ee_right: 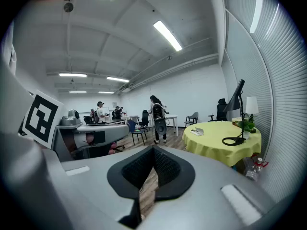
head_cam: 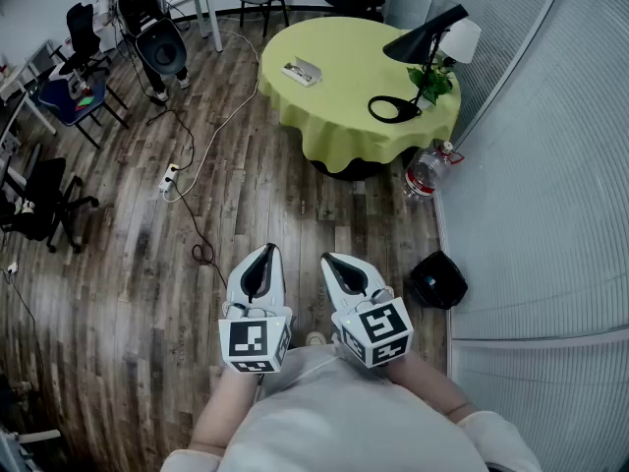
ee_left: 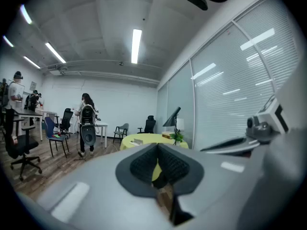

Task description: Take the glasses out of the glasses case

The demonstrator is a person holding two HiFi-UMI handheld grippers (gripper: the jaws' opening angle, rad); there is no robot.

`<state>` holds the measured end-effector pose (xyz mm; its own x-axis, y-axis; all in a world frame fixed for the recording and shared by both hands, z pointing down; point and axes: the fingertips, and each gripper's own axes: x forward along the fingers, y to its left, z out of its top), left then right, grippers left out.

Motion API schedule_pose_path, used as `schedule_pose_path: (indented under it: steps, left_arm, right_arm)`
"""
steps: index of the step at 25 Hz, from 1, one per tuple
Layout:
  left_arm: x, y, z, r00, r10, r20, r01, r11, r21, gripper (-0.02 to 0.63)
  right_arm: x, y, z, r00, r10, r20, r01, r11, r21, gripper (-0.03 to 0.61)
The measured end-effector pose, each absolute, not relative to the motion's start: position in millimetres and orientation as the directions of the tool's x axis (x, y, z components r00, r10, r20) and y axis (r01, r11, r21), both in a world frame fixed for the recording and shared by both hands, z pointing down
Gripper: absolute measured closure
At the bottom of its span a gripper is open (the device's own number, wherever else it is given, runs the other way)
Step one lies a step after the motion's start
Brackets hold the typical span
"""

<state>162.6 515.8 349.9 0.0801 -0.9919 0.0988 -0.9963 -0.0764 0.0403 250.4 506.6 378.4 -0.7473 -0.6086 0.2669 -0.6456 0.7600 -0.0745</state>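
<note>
Standing well back from the round table point(head_cam: 339, 91), the person holds both tools close to the body, over the wooden floor. The left gripper point(head_cam: 261, 261) has its fingers pressed together with nothing between them. The right gripper point(head_cam: 343, 266) is the same, closed and empty.

The glasses case point(head_cam: 302, 70) lies on the yellow-green cloth near the table's left side, well apart from the black lamp point(head_cam: 413, 57) and the small plant point(head_cam: 433, 83) on the right. From here it is too small to tell whether its lid is up or whether the glasses show inside.

The case is probably light and stiff, so it is likely to slide or wrinkle the cloth if pushed from one side. One gripper should pin or pinch its lower half while the other works. The glasses themselves will be light, thin and easily bent, with lenses that are smooth and easy to scratch. The safest hold is probably the bridge or the frame's top rim beside a hinge, not the lenses or the tip of a folded arm. A gentle squeeze should do, lifting straight up so that nothing catches on the case's edge.
</note>
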Motion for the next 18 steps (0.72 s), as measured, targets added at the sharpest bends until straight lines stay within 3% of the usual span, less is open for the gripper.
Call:
schedule_pose_path:
  steps: [8,18]
  left_arm:
    - [155,503,358,0.085,-0.988,0.130,-0.995,-0.078,0.063,0.607]
    - [136,474,379,0.106,-0.977,0.185,-0.991,-0.089,0.099,0.607]
  right_arm:
    - [244,497,380,-0.742,-0.609,0.279,-0.650,0.756,-0.079,0.578]
    - [238,461,409,-0.697,-0.629,0.344,-0.713,0.661,-0.235,0.580]
